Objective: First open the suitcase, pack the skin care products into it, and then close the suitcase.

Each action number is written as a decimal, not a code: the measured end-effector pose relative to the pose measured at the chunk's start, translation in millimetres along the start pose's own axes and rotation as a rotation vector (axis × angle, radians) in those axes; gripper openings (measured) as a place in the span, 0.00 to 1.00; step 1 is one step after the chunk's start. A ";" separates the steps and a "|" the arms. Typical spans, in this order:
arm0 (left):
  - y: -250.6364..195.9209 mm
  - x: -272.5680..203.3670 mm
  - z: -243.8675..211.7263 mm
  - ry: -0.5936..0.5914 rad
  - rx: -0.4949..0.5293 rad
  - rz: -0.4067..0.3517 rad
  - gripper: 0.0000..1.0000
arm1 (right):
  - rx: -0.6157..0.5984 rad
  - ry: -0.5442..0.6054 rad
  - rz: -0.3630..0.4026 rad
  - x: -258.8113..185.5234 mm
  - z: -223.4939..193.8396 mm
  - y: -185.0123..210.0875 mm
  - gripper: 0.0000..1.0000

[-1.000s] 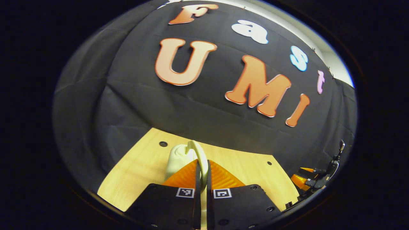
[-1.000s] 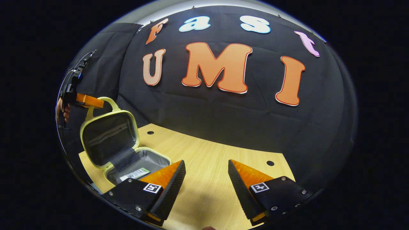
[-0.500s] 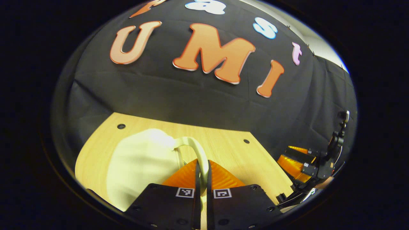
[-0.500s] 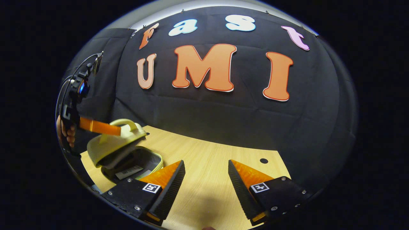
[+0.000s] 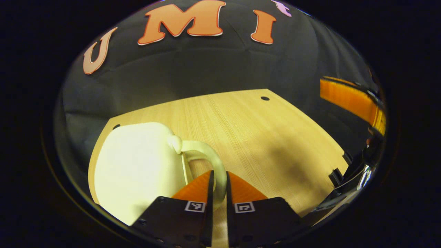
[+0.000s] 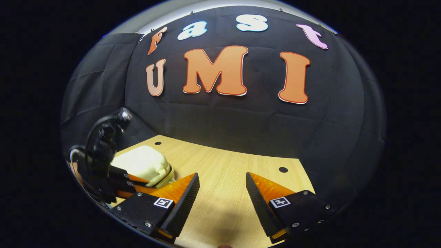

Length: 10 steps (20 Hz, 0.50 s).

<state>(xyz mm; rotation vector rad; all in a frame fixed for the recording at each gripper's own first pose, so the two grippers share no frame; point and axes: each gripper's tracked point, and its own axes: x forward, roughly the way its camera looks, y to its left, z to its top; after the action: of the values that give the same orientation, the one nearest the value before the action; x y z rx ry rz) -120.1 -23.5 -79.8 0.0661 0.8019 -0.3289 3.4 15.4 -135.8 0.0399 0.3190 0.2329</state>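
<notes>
The wooden desk [image 5: 262, 137] carries the pale yellow suitcase [image 5: 137, 165] at its left side, lid down. The left tongs [image 5: 217, 179] pinch its curved handle [image 5: 210, 162]. The right tongs [image 6: 222, 186] hang spread over bare desk, to the suitcase's right.

You'll find nothing readable here: your left gripper [image 5: 217, 179] and right gripper [image 6: 222, 186] carry only small black-and-white square code markers on their fingers, with no words or numbers.
</notes>
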 end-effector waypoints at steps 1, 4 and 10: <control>-3.6 1.7 7.9 -0.038 -0.003 0.014 0.19 | 0.006 -0.011 0.003 -2.8 3.2 0.9 0.87; -20.8 -9.1 42.6 -0.149 -0.022 0.043 0.26 | -0.003 -0.050 -0.008 -4.5 15.5 2.0 0.87; 7.4 -90.8 132.8 -0.421 -0.045 0.161 0.96 | -0.014 -0.153 -0.057 0.2 47.9 1.5 0.87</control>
<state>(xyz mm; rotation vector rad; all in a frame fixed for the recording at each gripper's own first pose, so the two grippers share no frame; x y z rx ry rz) -84.3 -16.7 77.0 0.0174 0.3835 -0.1629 18.3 16.8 -90.3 0.0346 0.1658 0.1745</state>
